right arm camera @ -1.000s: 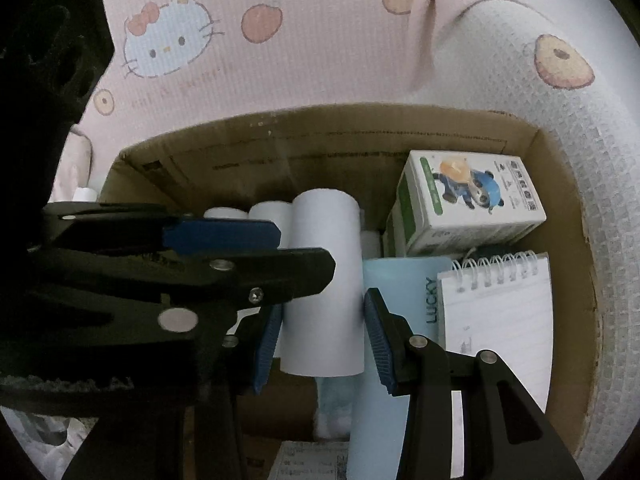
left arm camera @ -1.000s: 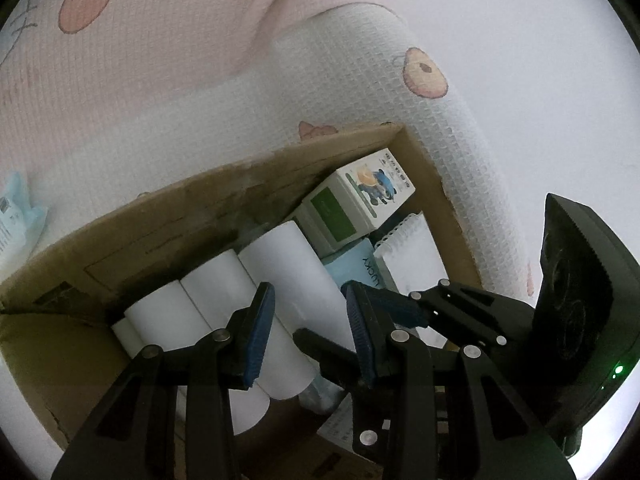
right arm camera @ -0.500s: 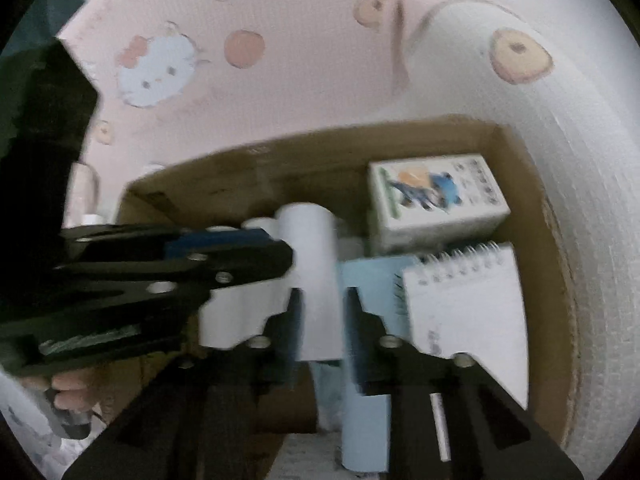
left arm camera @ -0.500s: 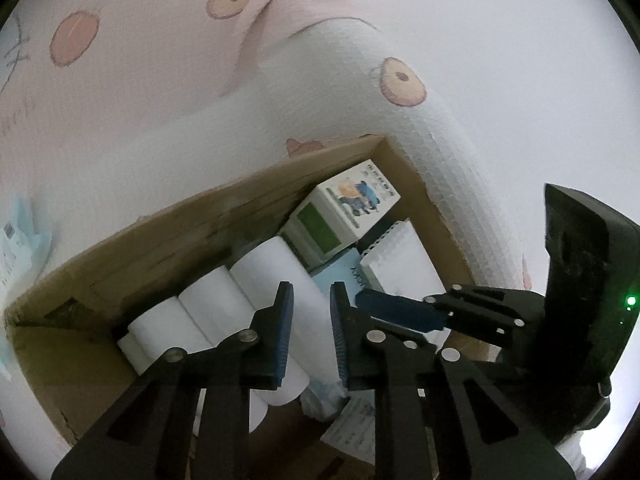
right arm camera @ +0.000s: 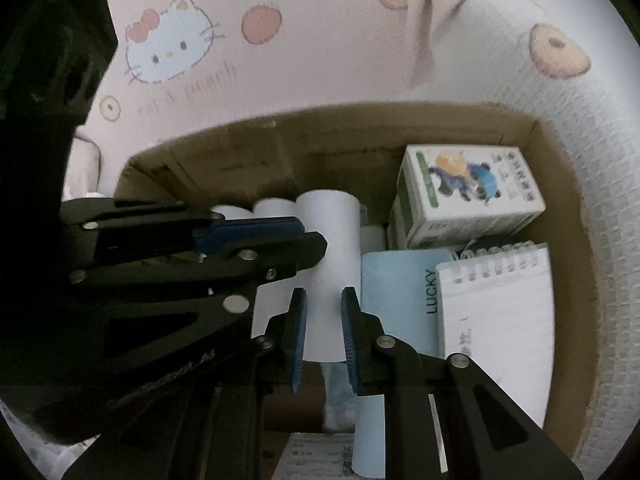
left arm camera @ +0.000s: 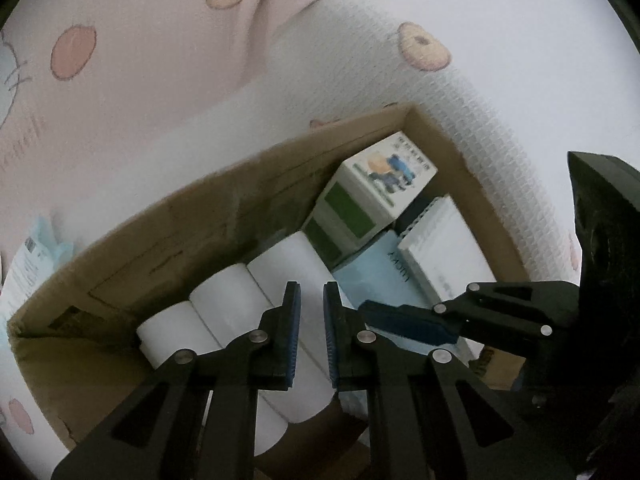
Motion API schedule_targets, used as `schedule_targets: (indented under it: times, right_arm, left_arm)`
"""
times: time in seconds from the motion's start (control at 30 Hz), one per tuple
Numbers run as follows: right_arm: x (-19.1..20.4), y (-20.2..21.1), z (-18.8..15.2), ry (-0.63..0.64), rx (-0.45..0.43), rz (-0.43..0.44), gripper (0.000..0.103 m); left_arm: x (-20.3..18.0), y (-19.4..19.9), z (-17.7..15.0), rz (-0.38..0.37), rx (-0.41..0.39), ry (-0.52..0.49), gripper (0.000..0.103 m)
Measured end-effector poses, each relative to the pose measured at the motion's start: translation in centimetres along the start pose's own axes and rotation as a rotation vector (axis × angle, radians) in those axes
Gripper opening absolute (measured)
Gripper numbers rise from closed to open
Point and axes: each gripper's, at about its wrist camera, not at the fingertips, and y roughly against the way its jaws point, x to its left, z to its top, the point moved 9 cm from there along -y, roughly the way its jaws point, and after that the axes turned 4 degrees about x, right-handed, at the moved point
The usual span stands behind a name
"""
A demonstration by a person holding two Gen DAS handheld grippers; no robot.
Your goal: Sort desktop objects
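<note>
A cardboard box point(left arm camera: 208, 224) point(right arm camera: 360, 136) holds white paper rolls point(left arm camera: 280, 268) point(right arm camera: 332, 248), a white-and-green carton with a cartoon print point(left arm camera: 372, 196) point(right arm camera: 464, 192), a light blue "LUCKY" book point(left arm camera: 380, 276) point(right arm camera: 400, 296) and a spiral notepad point(left arm camera: 444, 248) point(right arm camera: 500, 312). My left gripper point(left arm camera: 311, 336) hovers above the rolls, jaws nearly together, holding nothing. My right gripper point(right arm camera: 323, 340) hovers beside it over the same roll, jaws also nearly together and empty. Each gripper shows in the other's view.
The box sits on a pink and white waffle-weave blanket point(right arm camera: 280, 60) point(left arm camera: 160, 80) with Hello Kitty and cookie prints. A printed leaflet point(left arm camera: 28, 268) lies left of the box. More paper lies at the box's near end point(right arm camera: 316, 452).
Both grippers have closed from wide open to a narrow gap and pulled back slightly above the box. The box contents have not moved.
</note>
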Motion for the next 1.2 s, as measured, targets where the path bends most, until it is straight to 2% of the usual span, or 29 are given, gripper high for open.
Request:
schedule_targets:
  times: [0.07, 0.23, 0.3, 0.47, 0.53, 0.57, 0.63, 0.67, 0.83, 1.03, 1.13, 1.2]
  right_arm:
    - [0.0, -0.1, 0.1, -0.003, -0.011, 0.007, 0.015]
    - [0.1, 0.0, 0.3, -0.004, -0.017, 0.008, 0.015]
    - [0.2, 0.0, -0.1, 0.001, -0.018, 0.003, 0.015]
    - [0.1, -0.1, 1.2, -0.017, -0.026, -0.001, 0.015]
    - [0.1, 0.6, 0.8, -0.009, -0.037, -0.044, 0.015]
    - [0.3, 0.8, 0.7, -0.003, -0.045, -0.058, 0.015]
    - [0.8, 2.3, 0.5, 0.024, -0.079, -0.069, 0.015]
    - [1.0, 3.0, 0.4, 0.035, -0.1, -0.066, 0.015]
    - [2.6, 7.3, 0.0, 0.083, -0.222, -0.098, 0.015]
    - [4.2, 9.3, -0.7, 0.091, -0.307, -0.122, 0.015]
    - [4.7, 9.6, -1.4, 0.067, -0.33, -0.108, 0.015]
    - [5.6, 8.5, -0.5, 0.044, -0.359, -0.101, 0.015]
  left_arm:
    - [0.8, -0.1, -0.1, -0.021, 0.014, 0.041, 0.013]
    - [2.8, 0.0, -0.2, -0.134, 0.025, 0.173, 0.013]
    - [2.6, 0.5, 0.0, -0.164, -0.001, 0.164, 0.013]
    - [3.0, 1.3, -0.7, -0.14, -0.036, 0.169, 0.013]
    - [2.6, 1.6, -1.0, -0.117, -0.067, 0.16, 0.015]
    - [2.5, 2.2, -1.3, -0.103, -0.085, 0.149, 0.017]
    - [2.1, 3.4, -1.5, -0.087, -0.113, 0.119, 0.031]
    - [1.7, 4.1, -1.2, -0.085, -0.128, 0.102, 0.033]
    - [0.5, 8.3, -1.1, -0.061, -0.278, 0.032, 0.038]
    - [-0.1, 12.3, -2.5, -0.025, -0.417, -0.047, 0.038]
    - [-0.3, 13.0, -3.8, -0.011, -0.402, -0.088, 0.038]
    - [-0.4, 12.3, -4.8, 0.024, -0.356, -0.107, 0.038]
